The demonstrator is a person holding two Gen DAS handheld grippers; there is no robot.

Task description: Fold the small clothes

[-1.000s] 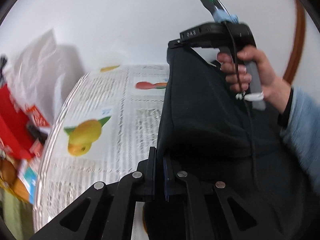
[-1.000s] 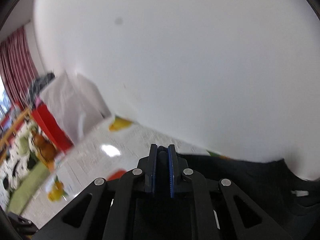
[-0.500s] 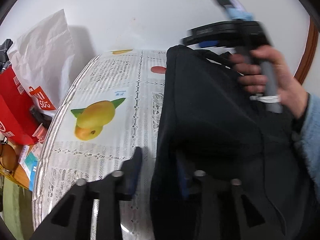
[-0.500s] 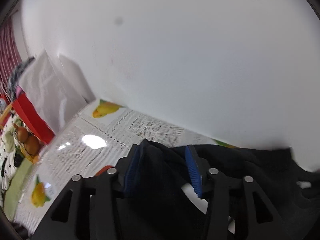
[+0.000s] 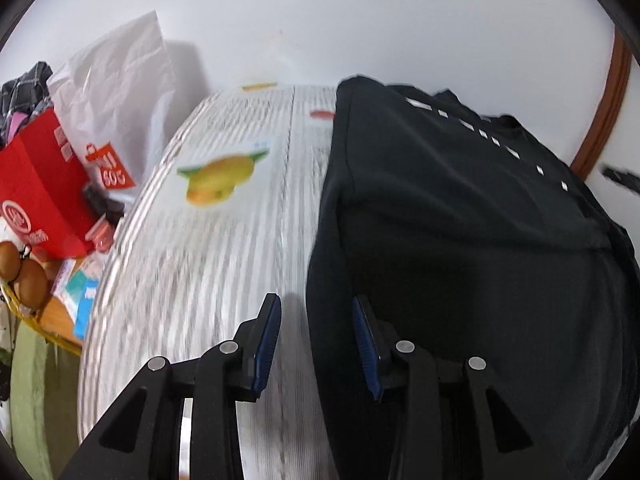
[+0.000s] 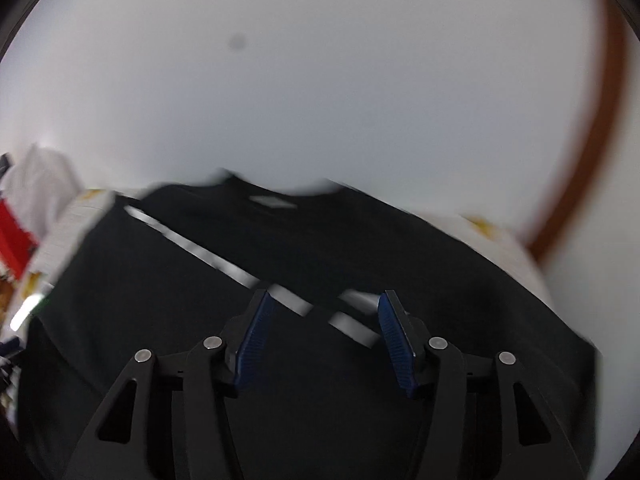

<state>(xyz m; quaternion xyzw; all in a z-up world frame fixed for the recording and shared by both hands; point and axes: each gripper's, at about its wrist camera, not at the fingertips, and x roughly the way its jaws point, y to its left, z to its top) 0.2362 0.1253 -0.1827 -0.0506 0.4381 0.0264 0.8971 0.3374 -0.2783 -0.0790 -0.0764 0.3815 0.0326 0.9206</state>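
Observation:
A black garment (image 5: 460,216) with a broken white stripe lies folded on the fruit-print tablecloth (image 5: 208,240). In the left wrist view my left gripper (image 5: 316,320) is open at the garment's near left edge. That edge runs up between the jaws, close to the right finger (image 5: 366,340), and the pads do not press it. In the right wrist view my right gripper (image 6: 324,320) hovers over the black garment (image 6: 160,300). Its jaws are opening and the pads grip nothing; the white stripe (image 6: 224,264) passes under the gap. The picture is blurred by motion.
A white paper bag (image 5: 120,92) and a red bag (image 5: 40,184) stand left of the table against the white wall. A basket with brown round things (image 5: 24,280) sits at the lower left. A brown door frame (image 5: 604,120) curves at the right.
Both grippers went from shut on the black garment to open. The garment dropped flat onto the table. The right hand and its gripper swung out of the left wrist view.

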